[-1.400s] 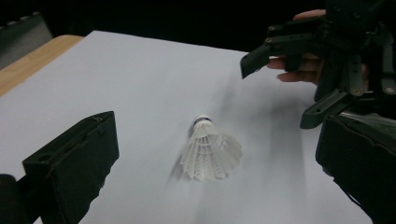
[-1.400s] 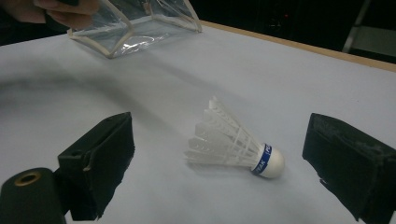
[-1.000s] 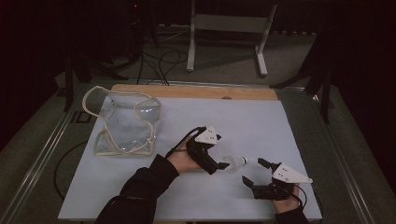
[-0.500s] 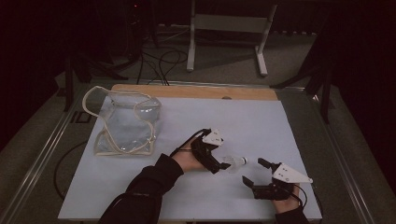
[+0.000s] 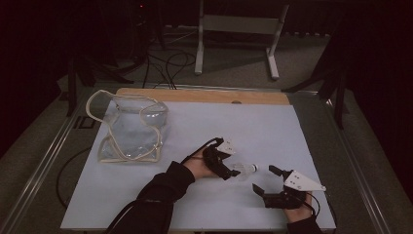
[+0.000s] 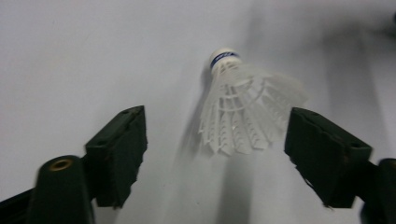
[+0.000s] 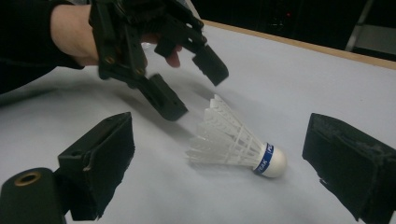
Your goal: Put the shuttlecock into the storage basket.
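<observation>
One shuttlecock (image 5: 246, 168), two grippers (image 5: 233, 168) (image 5: 268, 181)

Blk sleeve (image 5: 156, 195), blk grippers w/ grey plates.

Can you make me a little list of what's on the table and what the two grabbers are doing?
thing being grabbed: white shuttlecock, lying on its side
left gripper: jaws closing, either side of the feathers, not pressing yet
right gripper: open, beside the shuttlecock
also there: clear bag, far left
table top: pale sheet
</observation>
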Demonstrator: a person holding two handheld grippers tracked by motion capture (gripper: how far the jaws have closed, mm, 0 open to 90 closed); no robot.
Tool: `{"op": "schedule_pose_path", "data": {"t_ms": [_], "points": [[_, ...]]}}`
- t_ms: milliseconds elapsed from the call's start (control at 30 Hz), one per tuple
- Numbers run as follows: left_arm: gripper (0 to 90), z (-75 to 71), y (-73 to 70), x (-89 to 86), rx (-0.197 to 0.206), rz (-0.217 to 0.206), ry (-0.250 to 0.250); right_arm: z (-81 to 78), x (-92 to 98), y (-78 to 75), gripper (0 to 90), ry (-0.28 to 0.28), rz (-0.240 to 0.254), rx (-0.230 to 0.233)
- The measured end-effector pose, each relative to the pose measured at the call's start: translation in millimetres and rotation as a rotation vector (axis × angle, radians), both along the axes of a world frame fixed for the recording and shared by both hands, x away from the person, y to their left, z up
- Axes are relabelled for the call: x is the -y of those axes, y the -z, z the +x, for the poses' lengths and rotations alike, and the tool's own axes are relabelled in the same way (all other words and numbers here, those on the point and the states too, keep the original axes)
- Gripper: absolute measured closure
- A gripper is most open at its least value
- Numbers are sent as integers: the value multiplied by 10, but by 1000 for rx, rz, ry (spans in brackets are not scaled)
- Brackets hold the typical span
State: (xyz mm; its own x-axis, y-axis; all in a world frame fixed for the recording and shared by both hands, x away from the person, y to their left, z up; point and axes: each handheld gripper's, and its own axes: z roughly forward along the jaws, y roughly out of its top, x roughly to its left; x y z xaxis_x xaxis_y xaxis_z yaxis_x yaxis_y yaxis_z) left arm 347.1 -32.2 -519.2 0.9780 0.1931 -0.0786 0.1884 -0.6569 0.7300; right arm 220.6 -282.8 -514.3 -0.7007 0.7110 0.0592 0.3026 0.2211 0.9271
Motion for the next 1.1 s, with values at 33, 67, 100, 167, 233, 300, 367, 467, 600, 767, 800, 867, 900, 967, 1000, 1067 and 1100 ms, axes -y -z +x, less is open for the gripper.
{"op": "schedule_pose_path", "data": {"t_ms": [33,67,100,167,233,300,367,467,600,767,800,867,900,967,1000,1067,1100], "points": [[263,4,14,9,-1,4,-3,0,0,0,90,0,0,0],[289,10,28,16,-4,4,-5,0,-1,0,90,-1,0,0],[301,18,37,22,-6,8,-4,0,-1,-1,90,0,-2,0],[330,28,54,38,-19,0,-9,3,-3,2,90,-2,0,0],[363,33,70,53,-17,9,-9,2,-4,3,90,-1,0,-3],[406,40,89,70,-19,17,-11,2,-3,4,90,-1,0,-3],[449,50,105,84,-32,18,-11,4,-2,5,90,-1,-1,-4],[490,64,126,109,-46,22,-14,5,-4,7,90,0,-1,-5],[557,68,153,151,-55,41,-6,6,-7,9,90,-1,1,-9],[624,52,183,210,-54,61,-7,9,-5,12,90,-1,-2,-9],[633,49,190,218,-56,63,-4,9,-5,12,90,-1,-2,-9],[661,48,201,237,-57,72,-4,8,-5,11,90,-1,-2,-9],[686,47,203,243,-50,76,-3,11,-4,12,90,-2,-3,-8],[721,45,203,258,-52,73,-2,12,-4,15,90,-1,-3,-10],[730,44,201,268,-47,81,-1,12,-4,15,90,-1,-3,-11],[763,39,196,285,-52,83,4,14,-4,17,90,-2,-3,-10],[771,36,193,293,-47,86,0,14,-4,17,90,-1,-3,-10]]}}
